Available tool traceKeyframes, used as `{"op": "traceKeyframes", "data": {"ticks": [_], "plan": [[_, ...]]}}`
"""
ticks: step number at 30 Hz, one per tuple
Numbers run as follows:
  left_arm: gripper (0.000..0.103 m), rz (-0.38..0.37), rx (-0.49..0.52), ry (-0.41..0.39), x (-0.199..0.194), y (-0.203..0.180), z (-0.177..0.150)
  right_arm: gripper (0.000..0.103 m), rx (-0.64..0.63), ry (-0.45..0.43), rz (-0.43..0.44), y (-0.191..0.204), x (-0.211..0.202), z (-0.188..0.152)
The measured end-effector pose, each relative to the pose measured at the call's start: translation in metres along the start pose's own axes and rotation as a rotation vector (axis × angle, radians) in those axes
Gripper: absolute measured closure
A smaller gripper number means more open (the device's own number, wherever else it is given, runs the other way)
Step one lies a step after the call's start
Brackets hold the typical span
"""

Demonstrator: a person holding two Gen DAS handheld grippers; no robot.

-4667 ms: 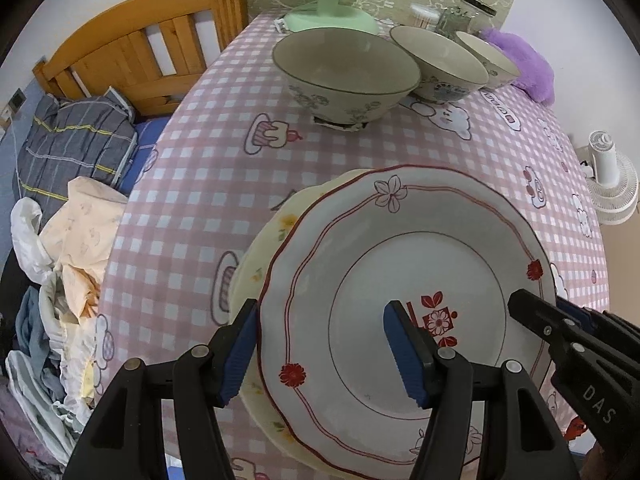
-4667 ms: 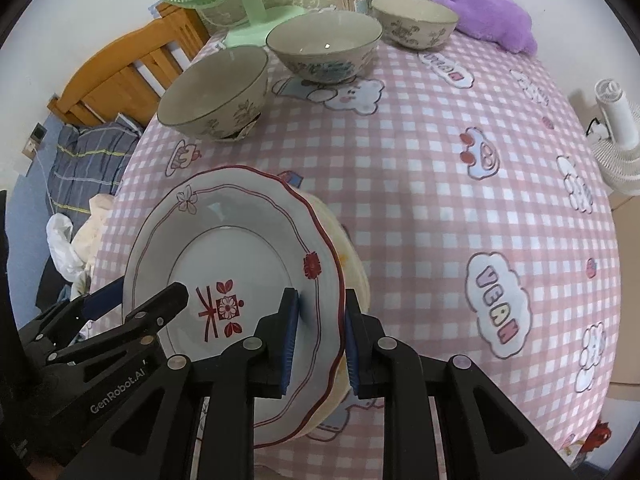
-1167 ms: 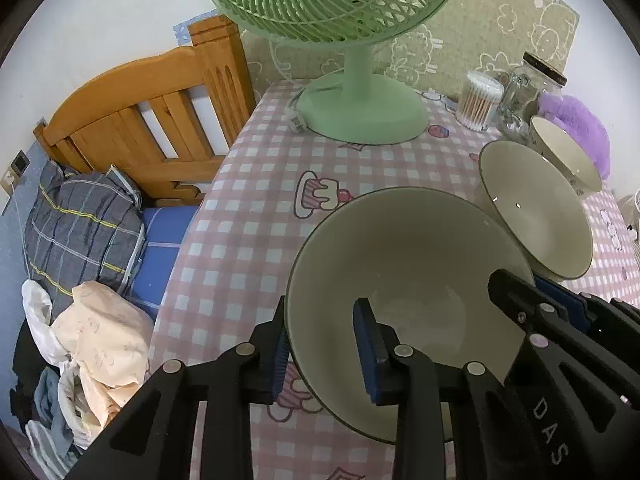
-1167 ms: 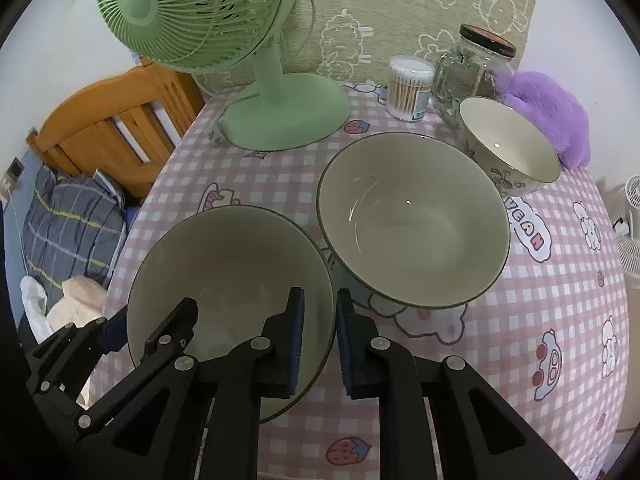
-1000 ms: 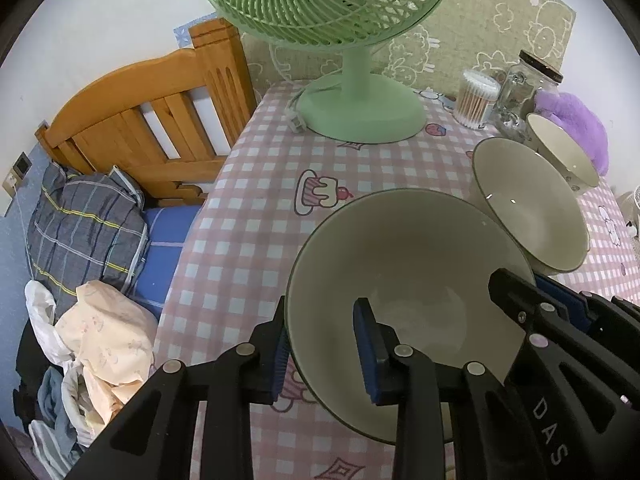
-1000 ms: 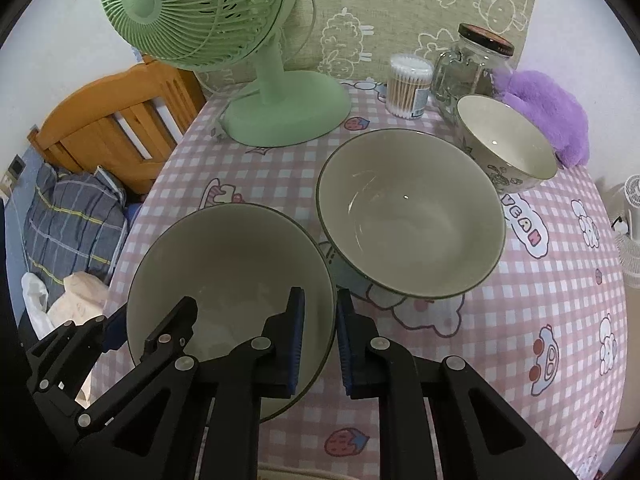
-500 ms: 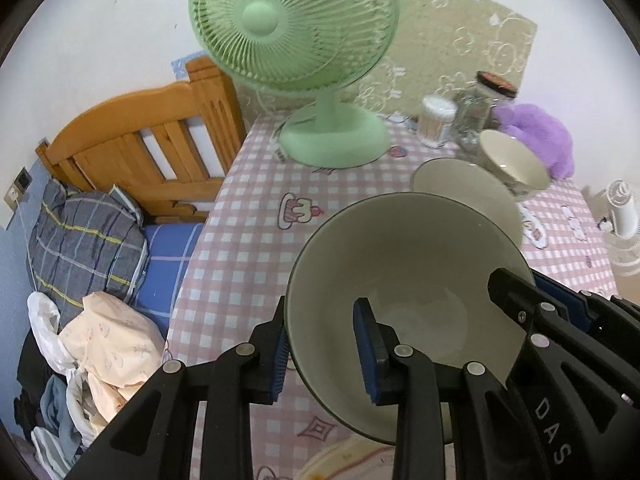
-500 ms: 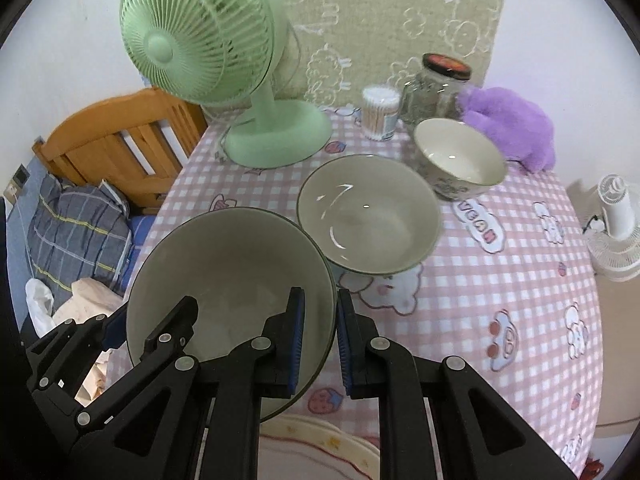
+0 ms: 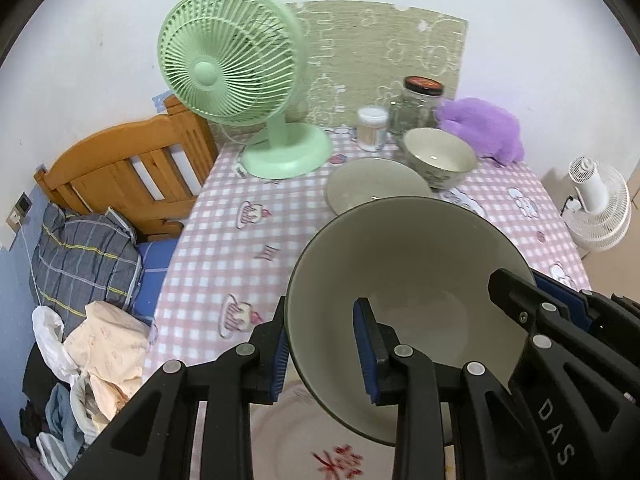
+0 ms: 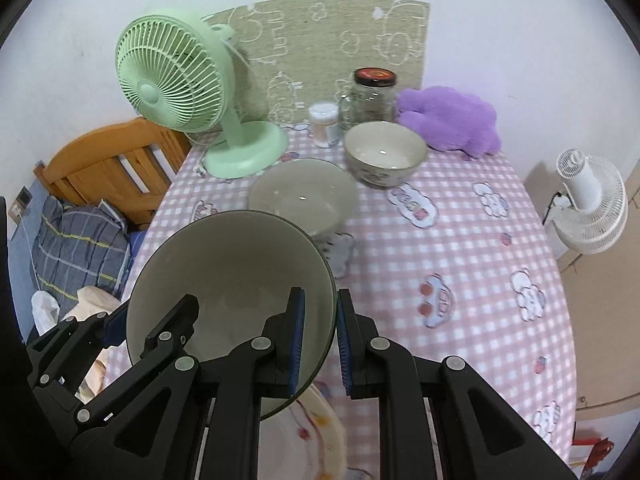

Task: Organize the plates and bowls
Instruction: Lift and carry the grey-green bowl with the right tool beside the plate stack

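A large bowl (image 9: 408,264) is held in the air above the near edge of the surface (image 10: 460,240), carried by two sets of tongs at once. The left tongs (image 9: 322,354) pinch its left rim, one pad inside and one outside; the right tongs (image 10: 318,346) pinch its right rim the same way. Directly beneath the bowl, at the near edge, lies a plate (image 9: 320,440) with a red pattern. Toward the far edge a second bowl (image 10: 304,196) and a smaller bowl (image 10: 384,152) stand just beside each other. Behind them at the far edge are a green fan (image 10: 188,92), a glass jar (image 10: 370,96), a tub of cotton swabs (image 10: 324,122) and a purple plush toy (image 10: 452,118).
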State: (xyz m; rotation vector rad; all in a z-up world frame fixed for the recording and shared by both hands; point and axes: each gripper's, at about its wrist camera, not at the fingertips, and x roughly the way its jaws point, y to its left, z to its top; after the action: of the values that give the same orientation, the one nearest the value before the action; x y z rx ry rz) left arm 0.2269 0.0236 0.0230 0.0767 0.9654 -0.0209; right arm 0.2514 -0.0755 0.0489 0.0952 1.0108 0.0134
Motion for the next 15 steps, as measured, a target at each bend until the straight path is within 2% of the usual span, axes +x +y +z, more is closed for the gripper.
{"op": "traceKeyframes", "data": {"ticks": [15], "plan": [[0.074,-0.013,-0.05,0.055,-0.012,-0.102,-0.05,0.084,-0.055,0.047,0.009,-0.103,-0.022,-0.05]]}}
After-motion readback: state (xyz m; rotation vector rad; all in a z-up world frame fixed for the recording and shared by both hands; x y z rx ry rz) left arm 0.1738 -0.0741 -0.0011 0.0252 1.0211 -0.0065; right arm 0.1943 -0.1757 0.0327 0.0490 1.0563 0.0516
